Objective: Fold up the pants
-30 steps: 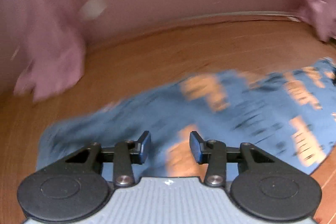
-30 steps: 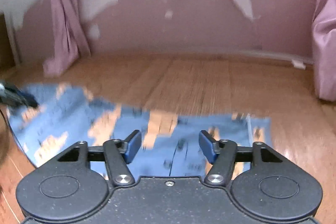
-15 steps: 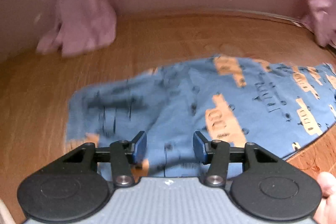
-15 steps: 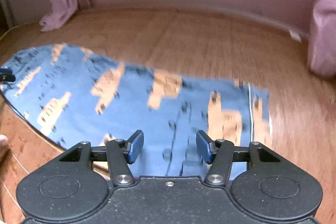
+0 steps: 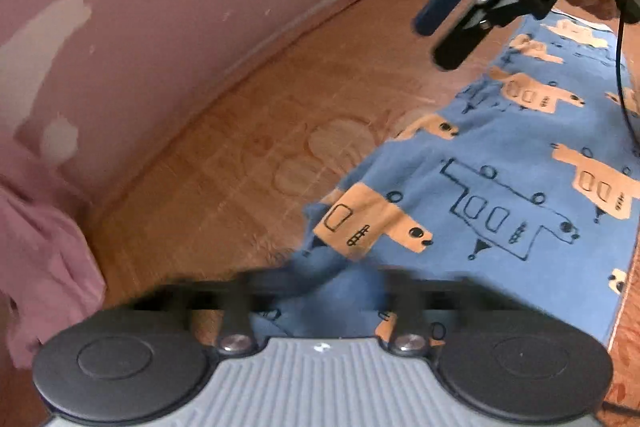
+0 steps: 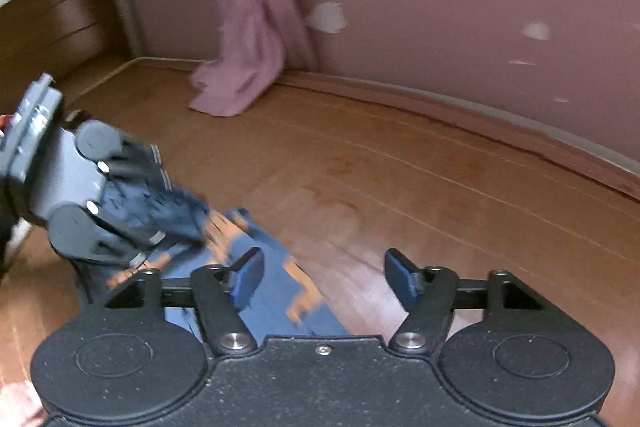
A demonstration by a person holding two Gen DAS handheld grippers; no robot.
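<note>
On wood floor (image 6: pixel 400 163): one pants (image 5: pixel 500 187); left tongs (image 5: pixel 320 287) clamp hem, right tongs (image 6: pixel 324 279) spread, empty.

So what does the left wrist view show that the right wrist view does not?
Only the left wrist view: the truck prints on the blue pants drawn sharp, and the right gripper hanging open above the cloth.

Only the right wrist view: a wooden panel in the corner, and the left gripper from the side, with blurred cloth bunched at its fingers.

Both: the pants on the wooden floor, the peeling pink wall and a pink curtain.
</note>
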